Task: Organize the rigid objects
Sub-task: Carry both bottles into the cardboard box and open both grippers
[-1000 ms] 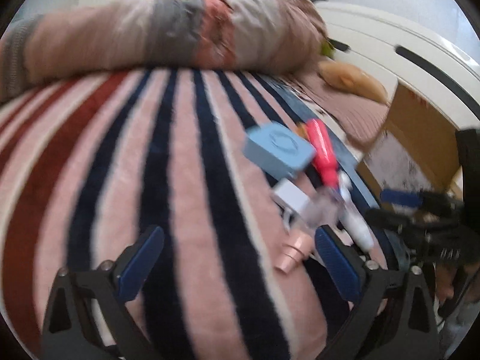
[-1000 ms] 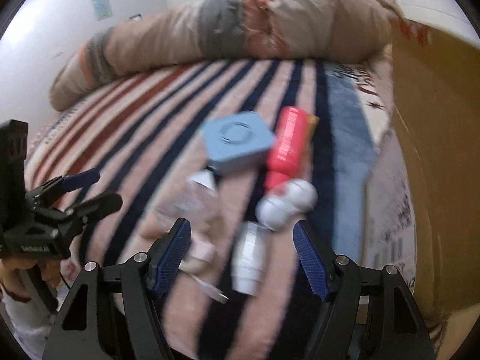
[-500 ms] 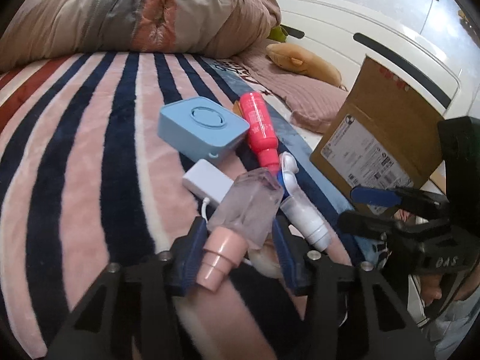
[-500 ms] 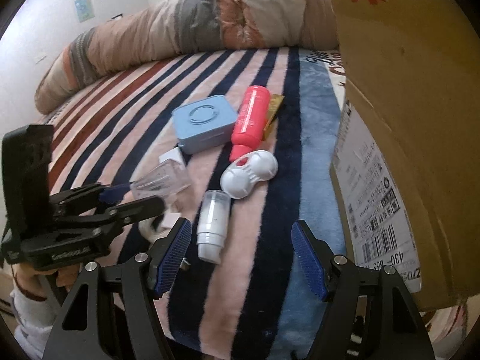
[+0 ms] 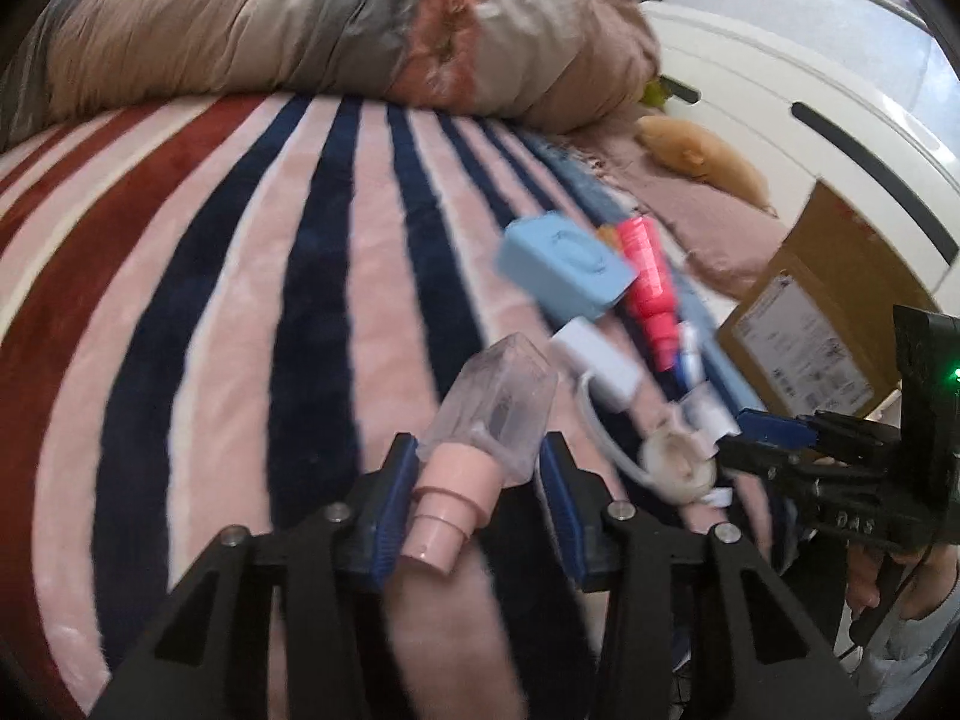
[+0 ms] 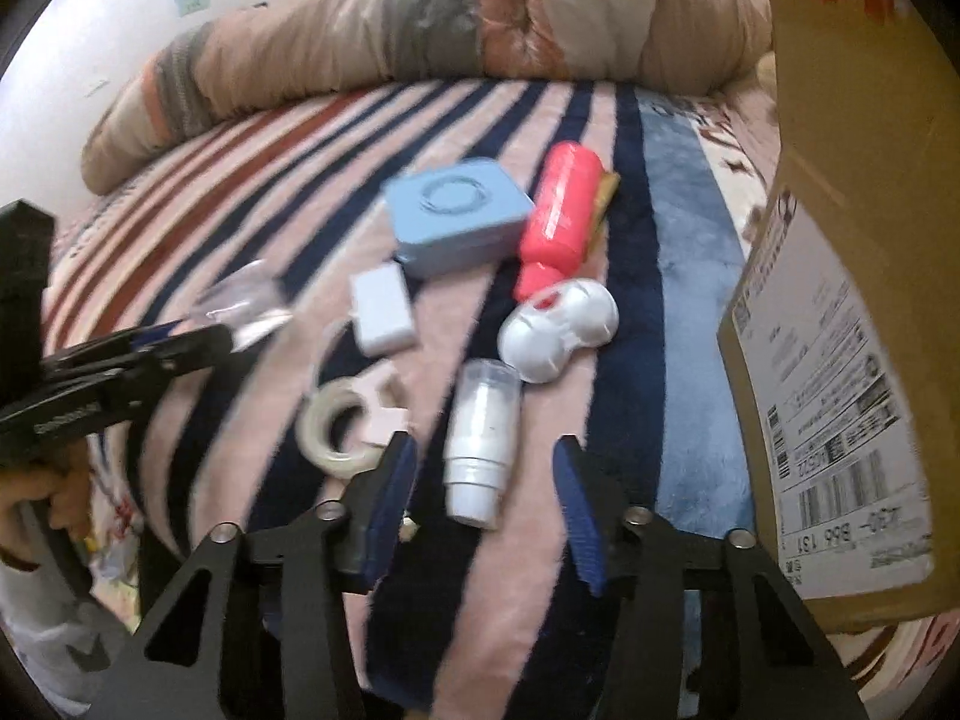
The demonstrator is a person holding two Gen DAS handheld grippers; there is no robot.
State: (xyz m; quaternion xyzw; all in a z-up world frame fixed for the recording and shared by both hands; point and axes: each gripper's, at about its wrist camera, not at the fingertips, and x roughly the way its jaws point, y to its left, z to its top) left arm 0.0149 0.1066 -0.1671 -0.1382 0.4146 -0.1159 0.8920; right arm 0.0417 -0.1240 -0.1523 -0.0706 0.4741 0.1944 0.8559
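Note:
My left gripper is shut on a clear square bottle with a pink cap and holds it above the striped blanket; the bottle also shows in the right wrist view. My right gripper is open around a white tube bottle lying on the blanket, not touching it. Beyond lie a white contact-lens-like case, a pink-red bottle, a light blue box, a white charger block and a tape roll.
A cardboard box stands at the right, close to my right gripper. A rolled duvet lies across the far side of the striped blanket. A white headboard and a tan cushion are at the back right.
My left gripper has lifted the clear bottle off the pile and swung left. My right gripper has moved forward over the white tube bottle and narrowed a little.

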